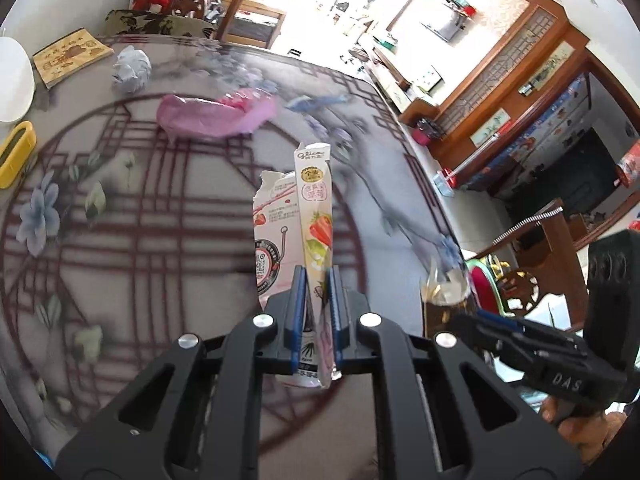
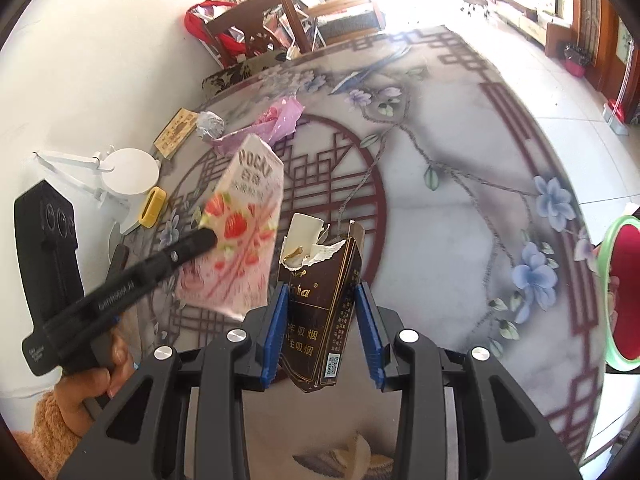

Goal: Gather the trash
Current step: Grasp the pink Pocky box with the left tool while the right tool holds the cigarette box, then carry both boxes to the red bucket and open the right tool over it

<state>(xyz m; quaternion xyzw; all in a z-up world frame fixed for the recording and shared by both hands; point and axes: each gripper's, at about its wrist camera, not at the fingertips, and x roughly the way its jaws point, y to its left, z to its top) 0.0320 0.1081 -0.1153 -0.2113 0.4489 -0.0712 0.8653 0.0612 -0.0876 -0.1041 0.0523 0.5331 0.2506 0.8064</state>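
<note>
Pink Pocky box (image 1: 316, 216) pinched edge-on in left gripper (image 1: 317, 300) fingers, brown cig pack (image 2: 320, 312) sits btwn right gripper (image 2: 322, 328) fingers w/ gaps visible, both lifted off desk (image 1: 120, 220), prob for carry-off; pink bag (image 1: 216, 114) + paper wad (image 1: 132, 68) remain on desk.

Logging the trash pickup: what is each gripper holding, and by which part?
Left gripper pinches the strawberry Pocky box across its narrow sides near one end. Right gripper clamps the torn brown cigarette pack mid-body.

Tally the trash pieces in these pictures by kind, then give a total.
Empty cardboard boxes: 2 (Pocky box, cigarette pack)
Pink plastic bags: 1
Crumpled paper balls: 1
Total: 4
</note>
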